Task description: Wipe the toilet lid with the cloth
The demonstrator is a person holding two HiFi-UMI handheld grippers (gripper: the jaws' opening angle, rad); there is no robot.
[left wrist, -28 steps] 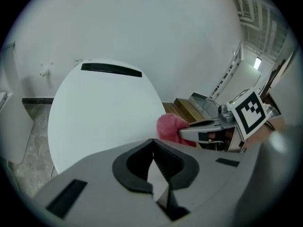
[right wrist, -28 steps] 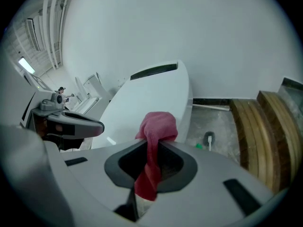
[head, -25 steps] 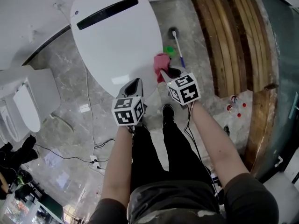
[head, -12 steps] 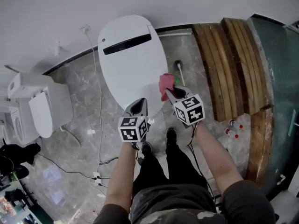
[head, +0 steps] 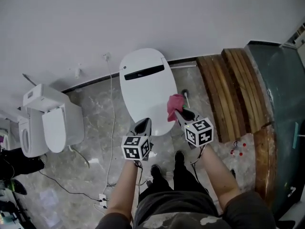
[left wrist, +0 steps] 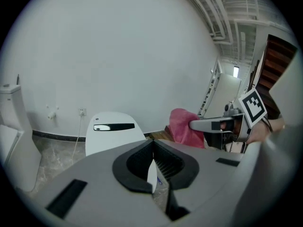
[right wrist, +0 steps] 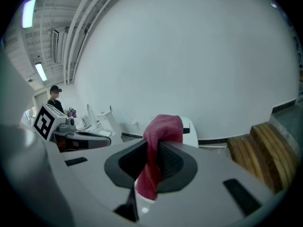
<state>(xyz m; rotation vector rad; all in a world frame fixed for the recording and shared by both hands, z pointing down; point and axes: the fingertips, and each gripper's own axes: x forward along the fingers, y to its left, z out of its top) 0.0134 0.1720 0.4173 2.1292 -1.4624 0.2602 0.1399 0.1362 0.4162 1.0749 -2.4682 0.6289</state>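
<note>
The white closed toilet lid (head: 143, 87) lies on the floor ahead of my feet, and it shows small and low in the left gripper view (left wrist: 112, 129). My right gripper (head: 179, 111) hangs in the air over the lid's right edge, shut on a pink cloth (head: 174, 106). In the right gripper view the cloth (right wrist: 161, 131) bunches up out of the closed jaws (right wrist: 154, 167) and hides most of the lid (right wrist: 189, 126). My left gripper (head: 143, 125) hovers over the lid's near end, shut with nothing in it (left wrist: 152, 167). Neither gripper touches the lid.
A second toilet (head: 52, 123) stands at the left. Curved wooden planks (head: 224, 87) lie at the right beside a dark glass panel (head: 279, 104). A toilet brush (head: 185, 93) and a white cable (head: 112, 113) lie on the marble floor. A person (right wrist: 56, 98) stands far off.
Both grippers have risen well above the lid, which now looks smaller and farther below. The right gripper still holds the pink cloth; the left stays shut and empty.
</note>
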